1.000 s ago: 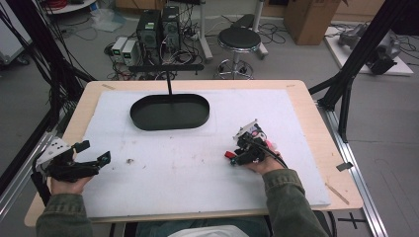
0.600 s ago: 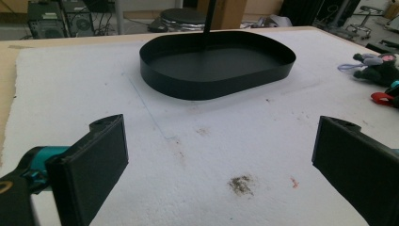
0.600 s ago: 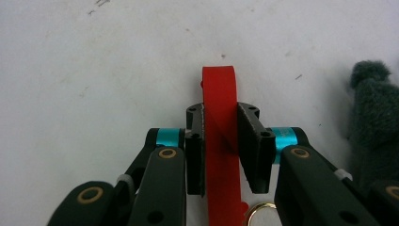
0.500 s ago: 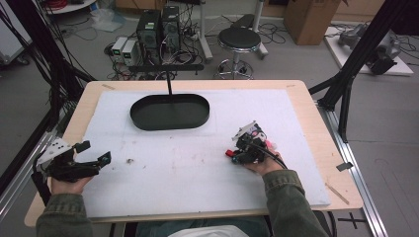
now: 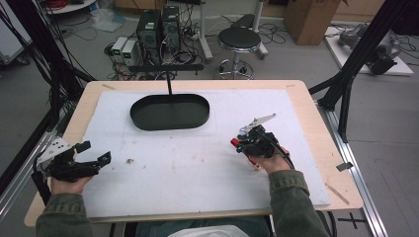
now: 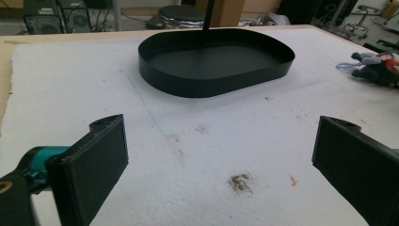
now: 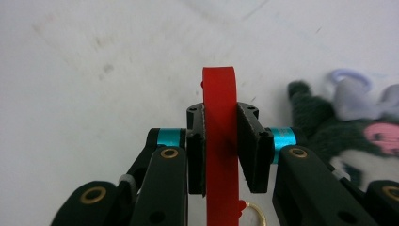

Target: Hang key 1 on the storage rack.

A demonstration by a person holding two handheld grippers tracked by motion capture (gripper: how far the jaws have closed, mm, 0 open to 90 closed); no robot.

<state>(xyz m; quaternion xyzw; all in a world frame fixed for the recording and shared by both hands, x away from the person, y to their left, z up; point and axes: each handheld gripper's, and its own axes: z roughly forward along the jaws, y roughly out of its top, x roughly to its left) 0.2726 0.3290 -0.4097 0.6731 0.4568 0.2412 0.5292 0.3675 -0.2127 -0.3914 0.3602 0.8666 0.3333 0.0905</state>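
Seen along the left tongs (image 6: 221, 160), whose black jaws stand wide apart low over the white foam sheet (image 6: 70, 80), a black oval tray (image 6: 214, 70) lies ahead, a brown smudge (image 6: 241, 181) nearer than it, a dark plush toy (image 6: 376, 68) to its right.

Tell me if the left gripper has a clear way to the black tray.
Probably yes. The left gripper is open and holds nothing, and between it and the tray there is just bare, stained white foam.
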